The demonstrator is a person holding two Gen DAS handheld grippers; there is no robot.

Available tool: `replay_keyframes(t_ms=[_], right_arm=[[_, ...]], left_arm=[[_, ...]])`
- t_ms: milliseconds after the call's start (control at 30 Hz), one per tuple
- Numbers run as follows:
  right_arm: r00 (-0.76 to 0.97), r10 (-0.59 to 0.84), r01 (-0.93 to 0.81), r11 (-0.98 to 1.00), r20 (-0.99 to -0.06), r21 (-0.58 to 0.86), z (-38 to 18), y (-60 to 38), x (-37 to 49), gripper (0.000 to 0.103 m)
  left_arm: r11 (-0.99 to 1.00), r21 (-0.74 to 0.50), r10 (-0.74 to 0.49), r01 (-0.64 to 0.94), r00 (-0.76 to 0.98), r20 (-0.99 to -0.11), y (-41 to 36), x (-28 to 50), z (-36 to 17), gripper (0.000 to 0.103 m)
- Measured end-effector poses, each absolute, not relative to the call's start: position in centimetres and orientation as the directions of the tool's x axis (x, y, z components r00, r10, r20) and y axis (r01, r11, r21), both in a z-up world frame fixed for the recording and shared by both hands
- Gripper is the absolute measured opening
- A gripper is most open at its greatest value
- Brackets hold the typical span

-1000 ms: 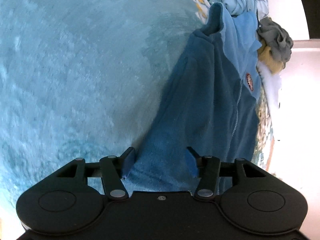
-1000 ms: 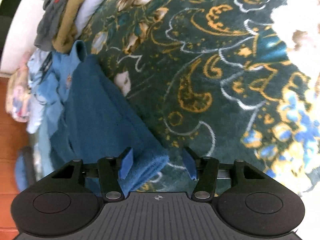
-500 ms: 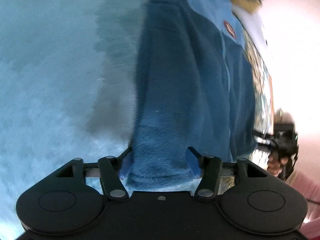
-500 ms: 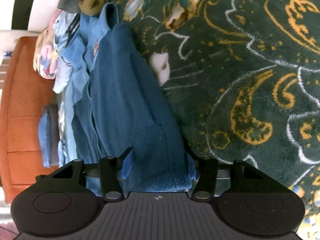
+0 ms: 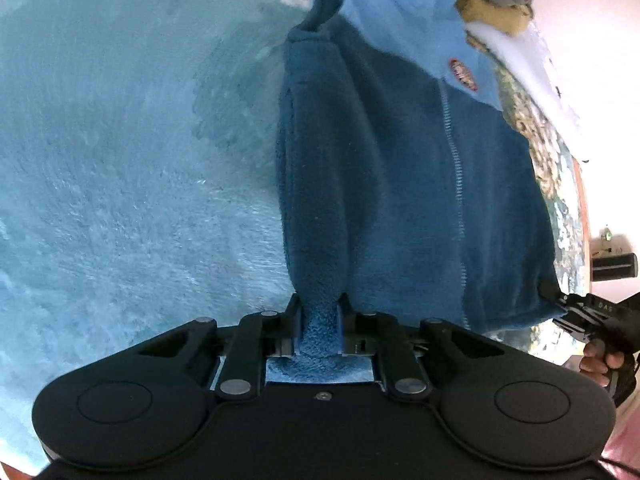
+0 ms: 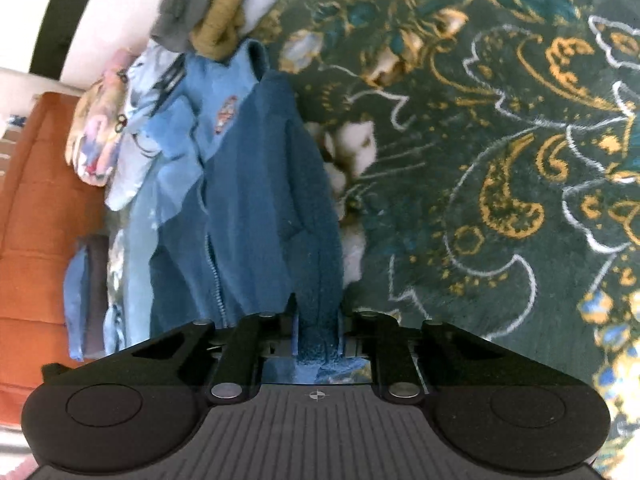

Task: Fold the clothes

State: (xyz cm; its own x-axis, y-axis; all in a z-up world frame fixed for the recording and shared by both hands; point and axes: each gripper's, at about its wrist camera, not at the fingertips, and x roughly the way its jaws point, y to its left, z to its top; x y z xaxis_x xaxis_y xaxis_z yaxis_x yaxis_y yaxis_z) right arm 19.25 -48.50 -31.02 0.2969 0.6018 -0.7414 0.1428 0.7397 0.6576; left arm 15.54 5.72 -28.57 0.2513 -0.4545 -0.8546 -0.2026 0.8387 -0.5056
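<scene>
A blue fleece jacket (image 5: 400, 184) with a zip and a small chest badge lies lengthwise ahead, its collar far from me. My left gripper (image 5: 319, 312) is shut on its bottom hem at the left corner. My right gripper (image 6: 318, 314) is shut on the hem of the same jacket (image 6: 256, 200) at the right corner. In the left wrist view the right gripper (image 5: 576, 308) shows at the jacket's far corner, held by a hand.
The jacket's left side lies on a light blue blanket (image 5: 120, 160), its right side on a dark green patterned blanket (image 6: 500, 140). A pile of other clothes (image 6: 200, 12) sits beyond the collar. An orange-brown sofa (image 6: 28, 220) is at the left.
Both grippers were open around the jacket's hem; both have now closed on it. The jacket hem is pinched into a bunch between each pair of fingers.
</scene>
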Motion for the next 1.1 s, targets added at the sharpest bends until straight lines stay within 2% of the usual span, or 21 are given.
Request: replay_keyframes(t_ms=[200, 467, 533, 600, 633, 667, 700, 867, 1100], right_arm=[[0.288, 0.59, 0.143, 0.752, -0.754, 0.643, -29.7, -48.2, 15.8, 0.013], [0.257, 0.541, 0.249, 0.764, -0.801, 0.596, -32.5, -48.5, 13.4, 0.013], [0.237, 0.533, 0.233, 0.781, -0.812, 0.58, -32.5, -47.8, 13.7, 0.017], [0.229, 0.511, 0.203, 0.807, -0.828, 0.554, -31.5, -47.4, 14.0, 0.026], [0.237, 0.508, 0.183, 0.814, -0.828, 0.552, -30.6, -47.3, 14.1, 0.031], [0.25, 0.499, 0.167, 0.822, -0.83, 0.544, -29.6, -47.2, 14.2, 0.045], [0.267, 0.485, 0.144, 0.834, -0.832, 0.533, -28.5, -47.2, 14.4, 0.048], [0.362, 0.429, 0.024, 0.883, -0.828, 0.468, -23.8, -47.0, 17.3, 0.051], [0.342, 0.498, -0.194, 0.867, -0.797, 0.459, -23.7, -42.2, 28.2, 0.051]], left_arm=[[0.843, -0.5, -0.459, -0.197, 0.22, -0.861, 6.4, 12.9, -27.3, 0.012], [0.848, -0.468, -0.429, -0.25, 0.197, -0.882, 7.4, 11.3, -30.3, 0.014], [0.851, -0.466, -0.428, -0.241, 0.195, -0.882, 7.4, 11.5, -30.4, 0.016], [0.858, -0.47, -0.431, -0.207, 0.207, -0.878, 7.6, 11.4, -29.2, 0.02], [0.86, -0.473, -0.433, -0.191, 0.215, -0.875, 7.9, 11.2, -28.3, 0.027], [0.862, -0.474, -0.432, -0.179, 0.227, -0.873, 8.4, 11.1, -27.4, 0.031], [0.865, -0.472, -0.426, -0.17, 0.247, -0.87, 8.9, 11.2, -26.3, 0.035], [0.881, -0.454, -0.381, -0.13, 0.373, -0.846, 11.0, 13.3, -20.8, 0.047], [0.928, -0.369, -0.348, 0.051, 0.473, -0.81, 6.5, 26.3, -18.7, 0.056]])
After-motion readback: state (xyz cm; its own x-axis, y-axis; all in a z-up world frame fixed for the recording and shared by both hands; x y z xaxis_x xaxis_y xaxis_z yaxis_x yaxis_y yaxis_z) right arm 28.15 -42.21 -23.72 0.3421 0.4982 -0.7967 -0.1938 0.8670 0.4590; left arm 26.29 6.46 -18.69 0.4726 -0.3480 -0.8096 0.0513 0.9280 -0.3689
